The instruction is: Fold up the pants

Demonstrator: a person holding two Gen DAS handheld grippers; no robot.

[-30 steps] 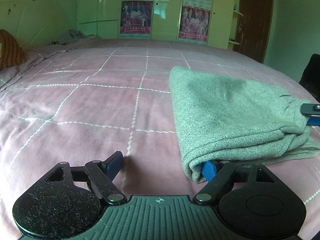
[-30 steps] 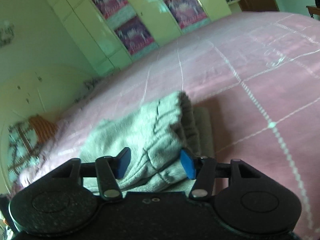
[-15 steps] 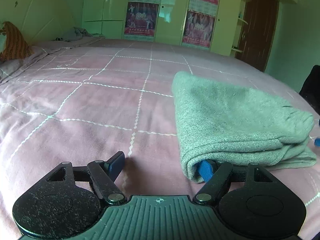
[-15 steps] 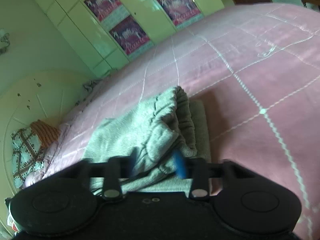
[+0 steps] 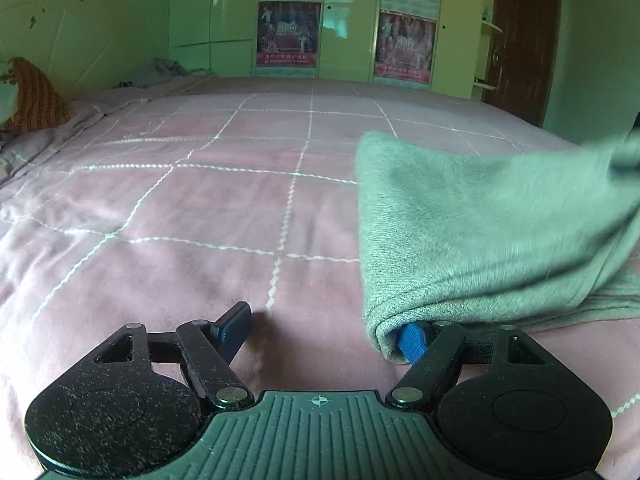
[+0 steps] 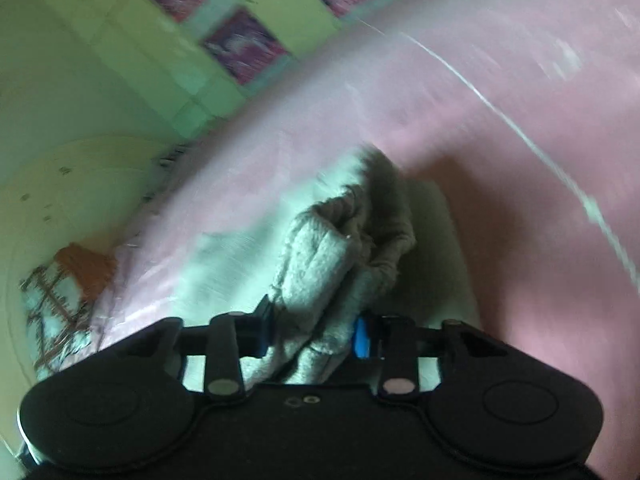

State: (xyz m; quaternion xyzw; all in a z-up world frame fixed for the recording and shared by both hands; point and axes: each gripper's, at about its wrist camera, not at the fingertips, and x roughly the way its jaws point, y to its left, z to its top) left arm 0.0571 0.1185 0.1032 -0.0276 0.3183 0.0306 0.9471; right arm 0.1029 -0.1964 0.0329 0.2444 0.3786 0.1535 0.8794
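Note:
The grey-green pants [image 5: 480,232] lie folded on the pink bed at the right of the left wrist view, their right end lifted and blurred. My left gripper [image 5: 324,330] is open and low on the bed; its right fingertip [image 5: 412,340] is tucked under the near folded edge, its left fingertip [image 5: 236,326] rests on bare quilt. In the right wrist view my right gripper [image 6: 312,334] is shut on a bunched end of the pants [image 6: 340,248], which rises between the blue pads [image 6: 362,336]. That view is motion-blurred.
The pink quilted bedspread [image 5: 180,220] with white grid lines spreads left and ahead. An orange striped pillow [image 5: 36,100] lies at the far left. Green wardrobes with posters [image 5: 288,32] and a brown door [image 5: 520,40] stand behind the bed.
My right gripper has closed on the bunched end of the pants and lifted it. The left gripper has stayed open with its right finger under the fold.

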